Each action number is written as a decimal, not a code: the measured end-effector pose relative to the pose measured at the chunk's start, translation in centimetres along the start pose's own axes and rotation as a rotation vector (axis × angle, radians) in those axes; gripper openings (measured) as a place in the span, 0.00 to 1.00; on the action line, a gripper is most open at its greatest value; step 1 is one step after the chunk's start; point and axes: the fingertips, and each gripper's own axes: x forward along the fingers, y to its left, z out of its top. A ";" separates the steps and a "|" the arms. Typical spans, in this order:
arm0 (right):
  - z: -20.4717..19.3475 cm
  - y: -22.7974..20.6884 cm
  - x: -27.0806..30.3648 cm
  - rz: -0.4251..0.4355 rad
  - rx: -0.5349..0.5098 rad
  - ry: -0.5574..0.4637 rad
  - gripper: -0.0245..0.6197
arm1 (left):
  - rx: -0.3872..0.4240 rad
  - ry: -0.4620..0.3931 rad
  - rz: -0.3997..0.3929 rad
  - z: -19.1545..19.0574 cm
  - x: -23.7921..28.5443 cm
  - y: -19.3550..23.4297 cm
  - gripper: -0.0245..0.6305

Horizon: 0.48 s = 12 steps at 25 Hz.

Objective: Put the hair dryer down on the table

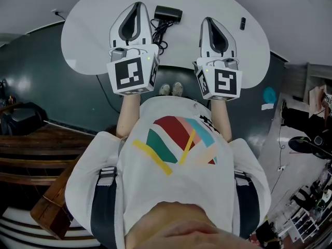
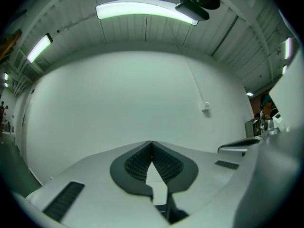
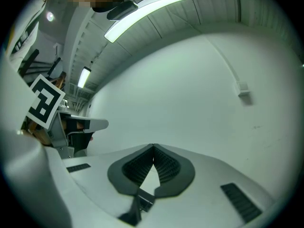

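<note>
Hair dryer (image 1: 168, 14): black, lying on the white table (image 1: 93, 30) near its far edge, long axis across the picture; nozzle end not discernible. Cord (image 1: 158, 35) bunched beside it. Left gripper (image 2: 152, 143) and right gripper (image 3: 153, 147): raised, jaws pressed together, holding nothing.

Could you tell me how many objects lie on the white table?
2: the black hair dryer at the far edge; a small dark object to its right. The left gripper and right gripper may hide more.
</note>
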 end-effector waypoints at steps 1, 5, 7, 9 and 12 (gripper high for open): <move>0.0 0.2 -0.2 -0.004 -0.005 0.000 0.05 | -0.001 -0.014 -0.005 0.1 -0.4 -0.1 0.06; -0.2 0.9 -1.0 -0.018 -0.034 0.008 0.05 | 0.001 -0.046 -0.011 -0.1 -1.8 0.1 0.06; -0.4 1.1 -1.2 -0.019 -0.038 0.015 0.05 | 0.011 -0.053 -0.017 -0.1 -2.0 0.2 0.06; -0.5 1.3 -1.3 -0.014 -0.046 0.022 0.05 | 0.020 -0.057 -0.018 0.0 -2.0 0.2 0.06; -0.5 1.2 -1.3 -0.009 -0.067 0.027 0.05 | 0.026 -0.061 -0.022 0.0 -1.9 -0.2 0.06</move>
